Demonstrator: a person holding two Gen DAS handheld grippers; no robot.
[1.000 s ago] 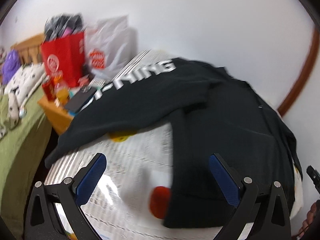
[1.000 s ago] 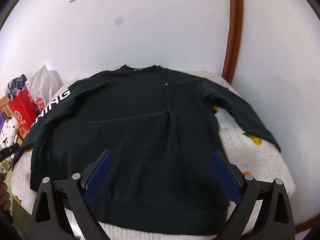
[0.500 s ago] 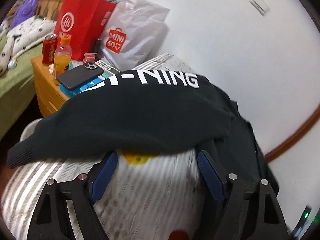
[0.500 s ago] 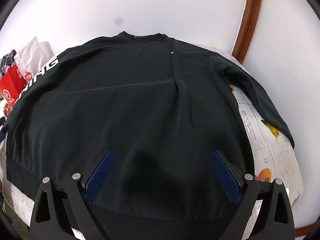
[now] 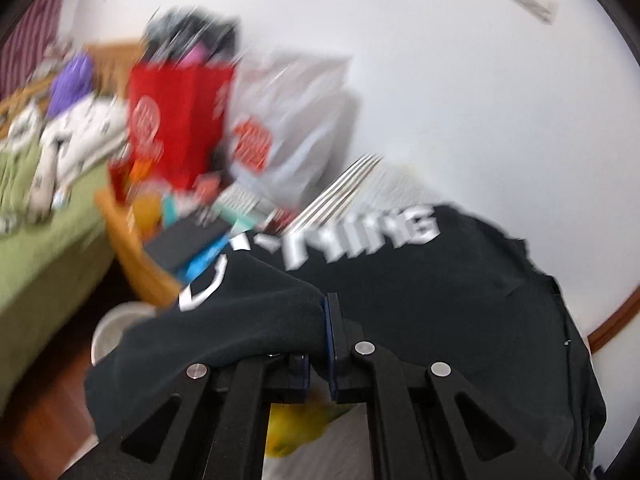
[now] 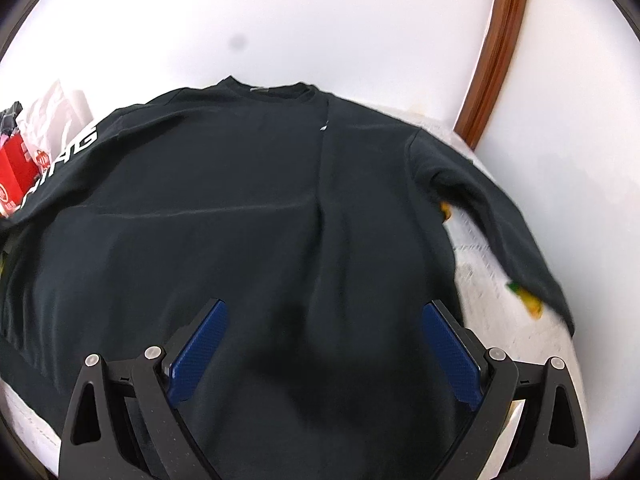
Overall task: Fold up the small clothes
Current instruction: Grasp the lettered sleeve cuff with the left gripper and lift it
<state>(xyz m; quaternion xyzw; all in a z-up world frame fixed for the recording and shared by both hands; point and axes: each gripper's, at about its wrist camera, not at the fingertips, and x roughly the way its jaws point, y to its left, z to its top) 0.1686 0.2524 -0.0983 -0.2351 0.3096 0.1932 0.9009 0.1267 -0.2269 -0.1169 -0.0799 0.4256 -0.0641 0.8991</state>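
Observation:
A black sweatshirt [image 6: 240,200] lies spread flat, front up, on a white fruit-print cloth [image 6: 504,320], collar toward the wall. Its left sleeve carries white lettering [image 5: 380,232]. In the left wrist view my left gripper [image 5: 325,304] is shut on a fold of that sleeve [image 5: 240,328], and black fabric drapes over the left finger and hides it. The view is blurred. My right gripper [image 6: 324,306] hovers open low over the lower body of the sweatshirt, with nothing pinched between its blue pads [image 6: 200,344]. The right sleeve [image 6: 500,216] stretches out toward the right edge.
Left of the table stands a wooden nightstand [image 5: 132,248] with a red bag [image 5: 180,120], a white bag [image 5: 292,120], a dark phone [image 5: 184,240] and bottles. A green bed [image 5: 40,248] lies beyond. A white wall and brown door frame [image 6: 496,48] are close behind.
My left gripper went from wide open to shut on the lettered sleeve and swung along it. My right gripper came lower and nearer over the sweatshirt body, still open.

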